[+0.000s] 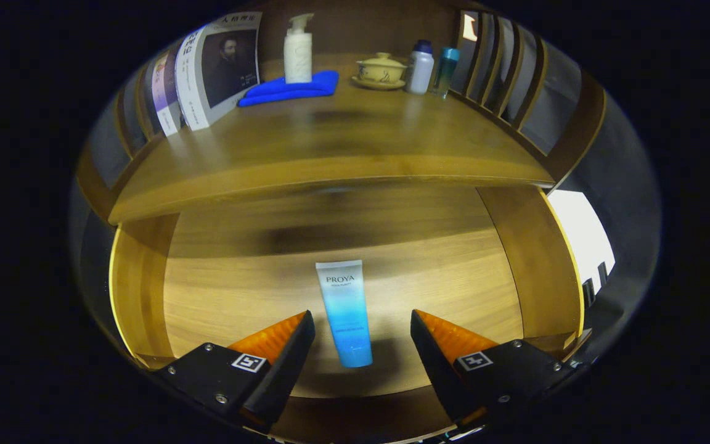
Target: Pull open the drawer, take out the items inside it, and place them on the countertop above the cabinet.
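Note:
The wooden drawer (139,290) stands pulled open below me. A blue-and-white tube (345,311) lies flat on its floor, its cap end toward me. My gripper (362,327) hovers above the drawer and is open. The tube's lower half lies in the gap between the two fingers, touching neither of them. The wooden countertop (330,145) of the cabinet spreads out beyond the drawer, above it.
On the countertop's far side stand several books (207,74) at the left, a white pump bottle (298,49) on a blue cloth (290,88), a lidded yellow cup on a saucer (381,69), and two small bottles (430,66). Slatted wooden rails (503,68) border the countertop.

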Demonstrator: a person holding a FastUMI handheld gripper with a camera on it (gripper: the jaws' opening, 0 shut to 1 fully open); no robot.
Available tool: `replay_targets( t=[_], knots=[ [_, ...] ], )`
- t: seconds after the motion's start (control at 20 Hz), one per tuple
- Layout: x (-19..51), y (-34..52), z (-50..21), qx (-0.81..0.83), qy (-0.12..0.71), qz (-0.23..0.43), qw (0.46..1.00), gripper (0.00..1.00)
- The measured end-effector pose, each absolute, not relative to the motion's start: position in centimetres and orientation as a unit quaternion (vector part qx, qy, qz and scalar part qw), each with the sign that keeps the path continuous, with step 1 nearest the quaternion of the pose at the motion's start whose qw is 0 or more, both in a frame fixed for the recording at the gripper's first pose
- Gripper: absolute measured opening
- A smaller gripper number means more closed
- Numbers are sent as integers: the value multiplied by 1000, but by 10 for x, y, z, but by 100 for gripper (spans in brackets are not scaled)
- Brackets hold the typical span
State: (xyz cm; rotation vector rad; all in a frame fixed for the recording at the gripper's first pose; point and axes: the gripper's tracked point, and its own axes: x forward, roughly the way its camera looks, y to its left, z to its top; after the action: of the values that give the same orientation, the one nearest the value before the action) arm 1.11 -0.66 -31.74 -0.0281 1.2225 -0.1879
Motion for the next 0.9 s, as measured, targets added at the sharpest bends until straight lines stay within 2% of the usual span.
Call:
replay_targets(
  t=[0.2, 0.45, 0.7, 0.9],
  knots=[
    [3, -4, -338, -30, 608, -76, 790, 94],
    [3, -3, -347, -22, 620, -78, 780, 82],
    [2, 5, -355, -3, 626, -77, 776, 74],
    [1, 12, -358, -1, 627, -70, 776, 57]
  ],
)
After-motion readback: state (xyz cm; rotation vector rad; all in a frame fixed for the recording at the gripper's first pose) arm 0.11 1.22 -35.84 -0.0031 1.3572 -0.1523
